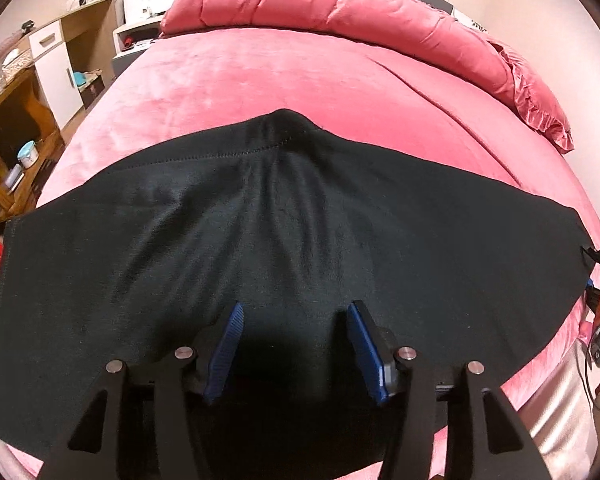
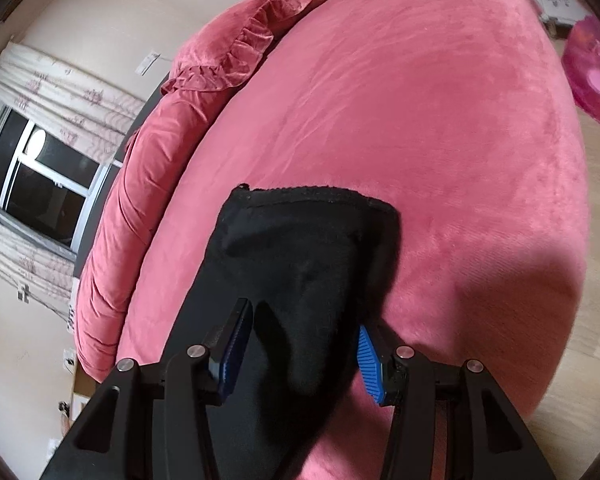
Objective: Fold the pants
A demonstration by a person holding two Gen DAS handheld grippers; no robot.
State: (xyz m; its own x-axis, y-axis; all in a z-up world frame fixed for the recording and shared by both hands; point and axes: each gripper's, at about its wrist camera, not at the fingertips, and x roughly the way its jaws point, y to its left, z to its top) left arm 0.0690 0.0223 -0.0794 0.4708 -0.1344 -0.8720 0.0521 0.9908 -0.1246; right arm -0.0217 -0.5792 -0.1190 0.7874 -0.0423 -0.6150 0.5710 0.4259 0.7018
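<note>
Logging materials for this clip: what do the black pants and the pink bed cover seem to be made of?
The black pants: likely a soft matte knit such as cotton jersey, with a stitched seam line and gentle draping creases. The pink bed cover: apparently a short-pile velvet or plush, with patchy sheen where the nap lies differently.

Bedroom with cream walls [image 2: 80, 12]. Pink bed [image 1: 260, 76] ahead of both tongs, pink pillows [image 1: 340, 4] along its far edge. Left of the left tongs: wooden desk [image 1: 16, 120] and white cabinet [image 1: 56, 76]. Left of the right tongs: dark window [image 2: 40, 184] under a patterned curtain [image 2: 72, 96]. Right of them: wood floor [image 2: 588, 320] and a pink container [image 2: 592, 76].
</note>
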